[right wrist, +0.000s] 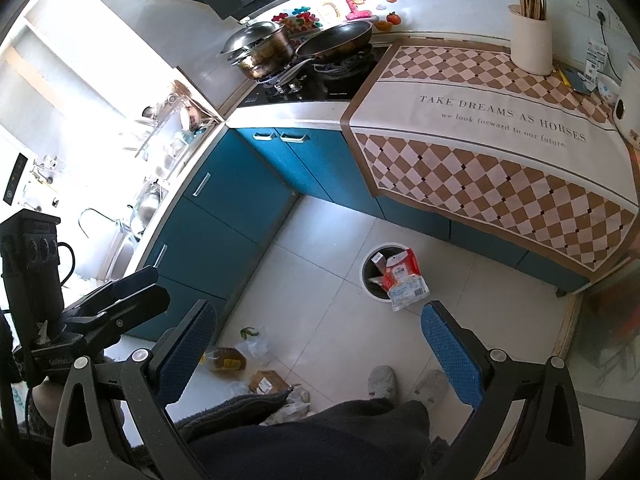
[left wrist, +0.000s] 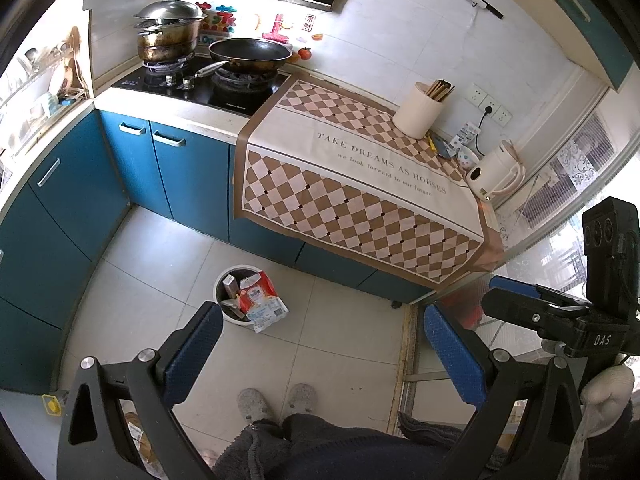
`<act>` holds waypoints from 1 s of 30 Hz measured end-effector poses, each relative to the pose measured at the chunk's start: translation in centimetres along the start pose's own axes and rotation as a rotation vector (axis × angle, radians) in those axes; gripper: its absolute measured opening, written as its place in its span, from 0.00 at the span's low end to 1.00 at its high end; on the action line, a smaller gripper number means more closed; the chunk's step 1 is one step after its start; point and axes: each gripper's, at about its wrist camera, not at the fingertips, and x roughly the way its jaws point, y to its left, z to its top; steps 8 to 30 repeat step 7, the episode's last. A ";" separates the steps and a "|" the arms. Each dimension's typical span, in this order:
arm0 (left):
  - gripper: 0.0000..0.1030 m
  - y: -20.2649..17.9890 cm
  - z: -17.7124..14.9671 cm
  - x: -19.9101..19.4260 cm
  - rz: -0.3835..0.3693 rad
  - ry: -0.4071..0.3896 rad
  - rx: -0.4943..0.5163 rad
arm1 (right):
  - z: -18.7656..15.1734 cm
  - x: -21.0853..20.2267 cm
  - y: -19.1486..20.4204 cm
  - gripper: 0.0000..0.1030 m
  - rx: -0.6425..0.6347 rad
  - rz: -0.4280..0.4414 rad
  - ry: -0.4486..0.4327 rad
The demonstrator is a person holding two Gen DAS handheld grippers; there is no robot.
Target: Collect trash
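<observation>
A small white trash bin [left wrist: 224, 280] [right wrist: 370, 280] stands on the tiled floor by the blue cabinets. It holds a small carton and wrappers. A red and white snack packet [left wrist: 262, 300] [right wrist: 404, 278] lies over its rim, hanging half out. My left gripper [left wrist: 322, 340] is open and empty, held high above the floor, near the bin. My right gripper [right wrist: 320, 338] is open and empty too, also high above the floor. The right gripper also shows at the right edge of the left wrist view [left wrist: 520, 300].
A checked cloth [left wrist: 360, 184] covers the counter, with a chopstick holder [left wrist: 418, 114] and a white kettle [left wrist: 494, 178] on it. Pots sit on the stove [left wrist: 208, 84]. An oil bottle [right wrist: 226, 360], a cardboard box [right wrist: 268, 382] and plastic bags lie on the floor. My slippered feet [left wrist: 276, 402] are below.
</observation>
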 end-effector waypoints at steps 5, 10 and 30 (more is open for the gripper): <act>1.00 -0.5 -0.1 -0.1 -0.007 -0.010 -0.009 | -0.1 0.1 0.1 1.00 0.003 -0.001 0.000; 1.00 -0.6 -0.1 0.0 -0.009 -0.009 -0.010 | 0.0 0.1 0.1 1.00 0.002 -0.002 -0.001; 1.00 -0.6 -0.1 0.0 -0.009 -0.009 -0.010 | 0.0 0.1 0.1 1.00 0.002 -0.002 -0.001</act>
